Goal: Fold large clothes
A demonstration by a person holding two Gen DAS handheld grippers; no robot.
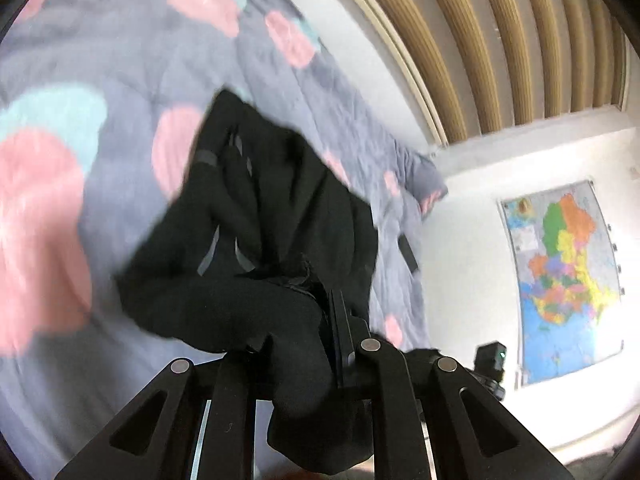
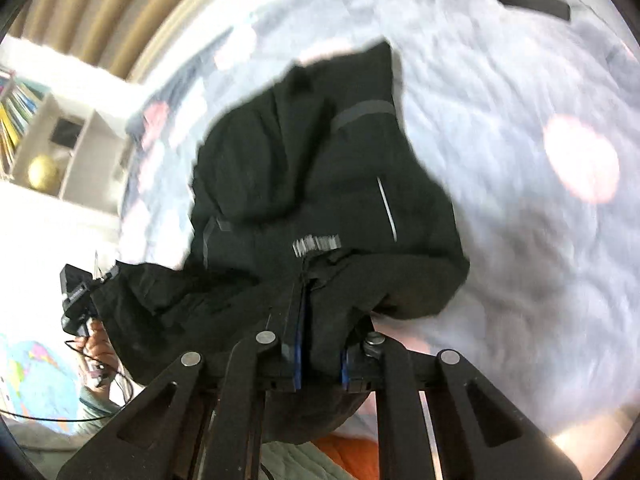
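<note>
A large black garment (image 1: 256, 232) with grey stripes hangs bunched above a bed. My left gripper (image 1: 320, 300) is shut on its edge; cloth drapes over the fingers and hides the left one. In the right wrist view the same black garment (image 2: 320, 184) hangs from my right gripper (image 2: 306, 272), which is shut on a fold near a white printed label. The left gripper (image 2: 78, 300) shows at the left of the right wrist view, holding the other end of the cloth.
A grey quilt (image 1: 120, 92) with pink and teal blobs covers the bed (image 2: 520, 240). A small black object (image 2: 534, 2) lies on it. A map (image 1: 564, 272) hangs on the white wall. A shelf with books and a gold ball (image 2: 42, 172) stands at left.
</note>
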